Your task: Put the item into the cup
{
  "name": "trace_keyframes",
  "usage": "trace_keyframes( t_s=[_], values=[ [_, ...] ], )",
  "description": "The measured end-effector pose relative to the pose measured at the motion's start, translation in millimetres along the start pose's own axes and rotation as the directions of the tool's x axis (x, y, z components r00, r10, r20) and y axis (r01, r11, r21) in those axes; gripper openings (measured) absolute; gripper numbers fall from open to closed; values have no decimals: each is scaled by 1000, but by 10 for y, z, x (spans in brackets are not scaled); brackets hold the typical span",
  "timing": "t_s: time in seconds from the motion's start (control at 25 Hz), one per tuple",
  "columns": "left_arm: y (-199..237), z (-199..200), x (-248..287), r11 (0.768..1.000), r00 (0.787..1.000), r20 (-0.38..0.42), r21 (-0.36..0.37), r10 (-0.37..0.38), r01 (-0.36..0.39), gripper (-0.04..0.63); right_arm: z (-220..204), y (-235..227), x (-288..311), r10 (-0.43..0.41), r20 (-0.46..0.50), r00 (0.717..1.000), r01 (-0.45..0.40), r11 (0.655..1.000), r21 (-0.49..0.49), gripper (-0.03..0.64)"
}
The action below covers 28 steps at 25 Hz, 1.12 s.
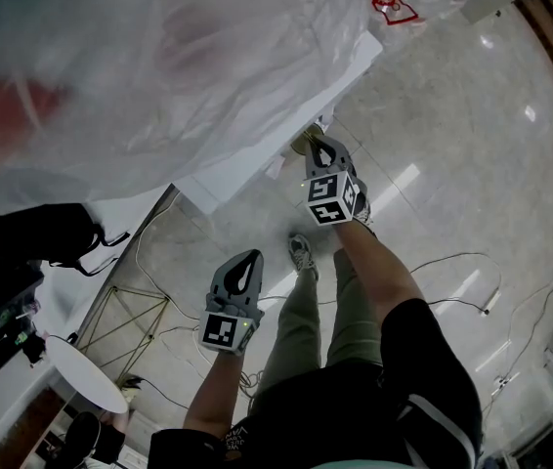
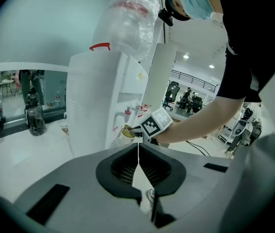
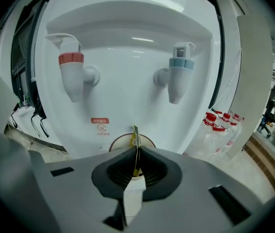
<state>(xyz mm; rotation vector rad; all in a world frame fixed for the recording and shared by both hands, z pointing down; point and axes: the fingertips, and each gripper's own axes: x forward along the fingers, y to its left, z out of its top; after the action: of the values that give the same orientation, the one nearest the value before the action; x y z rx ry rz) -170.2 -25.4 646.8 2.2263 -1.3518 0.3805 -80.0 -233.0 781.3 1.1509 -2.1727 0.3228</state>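
Yellow and thin, the item (image 3: 135, 134) stands pinched upright in the closed jaws of the right gripper (image 3: 135, 149), just over the cup (image 3: 118, 141) in the dispenser (image 3: 128, 98) bay; lowering and release apparently remain. The left gripper (image 2: 138, 148), shut on nothing, hangs back, while the red tap (image 3: 72, 79) and blue tap (image 3: 180, 79) overhang the bay, limiting headroom.

A small red label (image 3: 99, 121) on the water dispenser (image 3: 128, 81) is illegible.

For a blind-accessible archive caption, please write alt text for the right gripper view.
The right gripper, jaws shut on a thin yellow flat item, holds it at a round white cup below the red tap and blue tap of a white water dispenser.
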Motion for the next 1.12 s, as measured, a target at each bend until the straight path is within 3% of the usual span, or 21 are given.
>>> trace_keyframes(
  t_s=[0.68, 0.96, 1.12],
  values=[
    [-59, 44, 47, 1000, 1000, 10, 8, -7, 7, 21, 18, 10, -26, 67, 51, 996, -72, 993, 89, 51],
    [-132, 111, 96, 1000, 1000, 12, 18, -16, 16, 21, 142, -38, -275, 70, 101, 992, -84, 986, 142, 51],
    [-241, 305, 149, 999, 998, 55, 24, -35, 34, 23, 278, -43, -552, 79, 135, 988, -100, 983, 155, 51]
  ],
)
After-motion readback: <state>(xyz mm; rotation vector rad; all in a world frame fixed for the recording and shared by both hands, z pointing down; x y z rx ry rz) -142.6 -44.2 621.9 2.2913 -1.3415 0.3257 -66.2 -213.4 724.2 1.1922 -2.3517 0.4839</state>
